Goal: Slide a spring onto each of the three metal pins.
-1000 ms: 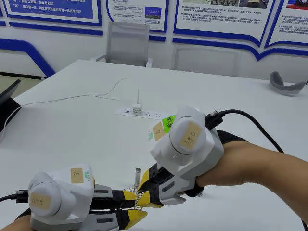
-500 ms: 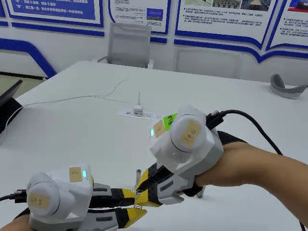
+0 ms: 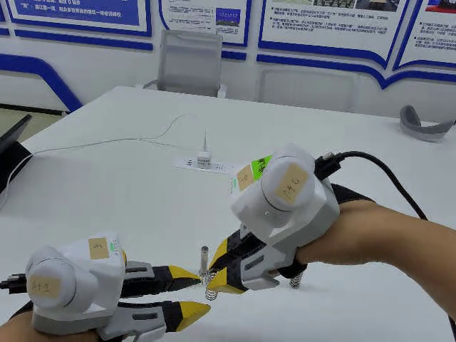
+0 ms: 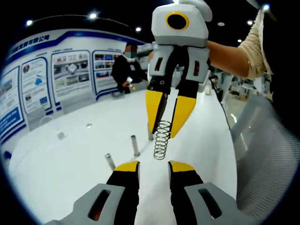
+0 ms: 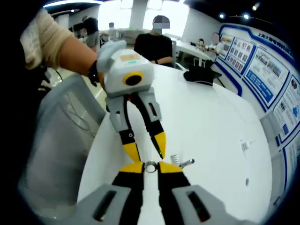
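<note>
Coiled steel springs (image 4: pixel 161 145), two: one nipped in right gripper (image 4: pixel 164 133), one loose spring (image 3: pixel 295 280). Upright grey metal pins (image 4: pixel 135 145), two. Left gripper (image 4: pixel 153 166) spread, empty.

Beyond my jaws I see a white power strip (image 3: pixel 192 165) on the white tabletop (image 3: pixel 107 185), and a grey chair (image 3: pixel 189 64) farther back.

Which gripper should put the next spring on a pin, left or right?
Right, I'd say. The right gripper is shut on a spring close beside an upright pin; the left gripper is open, empty.
</note>
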A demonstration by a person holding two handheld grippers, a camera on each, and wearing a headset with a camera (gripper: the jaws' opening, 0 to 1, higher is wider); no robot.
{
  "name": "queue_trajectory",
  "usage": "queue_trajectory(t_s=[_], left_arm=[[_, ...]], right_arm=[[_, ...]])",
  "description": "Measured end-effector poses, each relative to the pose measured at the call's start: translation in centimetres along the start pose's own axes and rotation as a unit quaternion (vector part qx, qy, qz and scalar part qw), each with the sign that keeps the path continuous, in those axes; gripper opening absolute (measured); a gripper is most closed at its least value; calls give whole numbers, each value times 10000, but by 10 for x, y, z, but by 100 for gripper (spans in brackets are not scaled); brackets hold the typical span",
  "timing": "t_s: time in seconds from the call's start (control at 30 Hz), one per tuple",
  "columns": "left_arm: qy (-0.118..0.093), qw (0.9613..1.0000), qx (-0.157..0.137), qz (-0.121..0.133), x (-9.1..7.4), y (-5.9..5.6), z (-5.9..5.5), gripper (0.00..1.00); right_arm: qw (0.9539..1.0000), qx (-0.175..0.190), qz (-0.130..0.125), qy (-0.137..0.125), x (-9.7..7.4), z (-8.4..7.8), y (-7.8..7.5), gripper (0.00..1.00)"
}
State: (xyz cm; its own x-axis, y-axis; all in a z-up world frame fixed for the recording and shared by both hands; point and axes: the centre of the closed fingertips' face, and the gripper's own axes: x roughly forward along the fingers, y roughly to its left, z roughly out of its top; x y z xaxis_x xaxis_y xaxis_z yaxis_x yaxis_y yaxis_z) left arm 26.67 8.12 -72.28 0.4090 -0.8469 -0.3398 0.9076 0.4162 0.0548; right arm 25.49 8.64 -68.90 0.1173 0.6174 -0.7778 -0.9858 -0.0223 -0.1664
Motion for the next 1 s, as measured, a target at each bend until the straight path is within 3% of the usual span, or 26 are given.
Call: queue_trajectory(t_s=[0.7,1.0], left_arm=[[0,9990,-231,393,-15,16,-13,40],[13,9985,-303,463,-17,17,-16,45]], right_arm=[[9994,276,-213,71,-13,-17,-14,12],[9984,420,-382,71,-24,-25,-27,12]])
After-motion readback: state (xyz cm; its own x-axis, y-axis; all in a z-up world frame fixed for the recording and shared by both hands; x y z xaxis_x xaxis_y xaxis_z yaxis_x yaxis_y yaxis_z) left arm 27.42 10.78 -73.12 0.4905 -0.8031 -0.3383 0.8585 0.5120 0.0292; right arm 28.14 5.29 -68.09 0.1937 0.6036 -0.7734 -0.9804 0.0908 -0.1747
